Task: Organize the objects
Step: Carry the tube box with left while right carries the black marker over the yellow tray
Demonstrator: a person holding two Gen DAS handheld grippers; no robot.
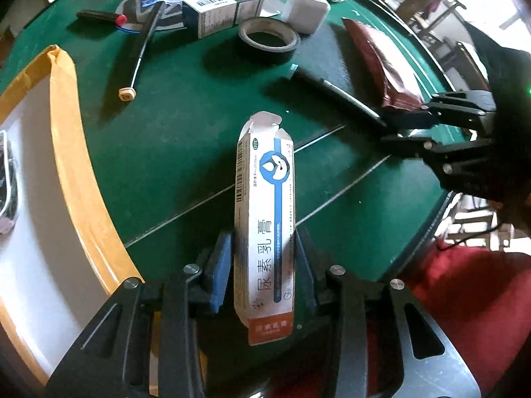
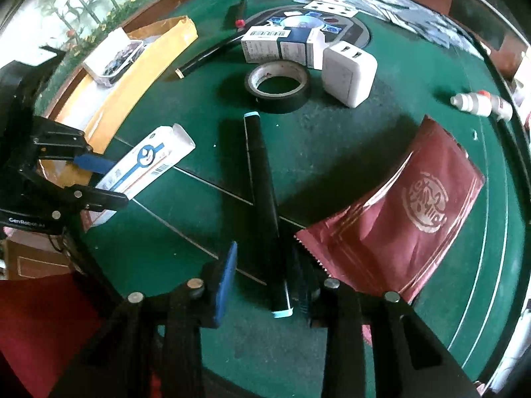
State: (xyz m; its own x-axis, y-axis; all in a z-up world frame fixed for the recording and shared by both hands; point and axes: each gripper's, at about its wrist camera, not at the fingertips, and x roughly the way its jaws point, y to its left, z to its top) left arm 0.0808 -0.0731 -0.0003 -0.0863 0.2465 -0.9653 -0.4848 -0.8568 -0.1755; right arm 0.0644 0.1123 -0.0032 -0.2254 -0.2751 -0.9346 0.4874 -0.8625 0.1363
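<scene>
Your left claw [image 1: 262,265] has its two blue pads pressed on the sides of the long white box [image 1: 264,219], so it is gripping the box near its orange end. The box points straight away from the claw, out over the green surface [image 1: 172,152]. Its far flap is open. Keep your squeeze soft, because the box is thin card and I think it could bend. Keep it in line with the claw so it does not swing.

Your right claw [image 2: 262,282] has the black pen [image 2: 264,205] between its pads. The right pad is against the pen, but a gap shows beside the left pad, so I cannot tell if the pen is held tight. The pen lies on the surface and points away from the claw, with a light blue tip at each end. Check the grip before you lift.

Just right of the pen lies the dark red bag [image 2: 398,212]. Past the pen's far tip sits the roll of black tape [image 2: 278,88], and the white charger [image 2: 348,76] is just beside it. To the left is the yellow tray [image 1: 63,126]. It looks like a good home for the box, so I think you should carry it there, long side along the tray's edge.
</scene>
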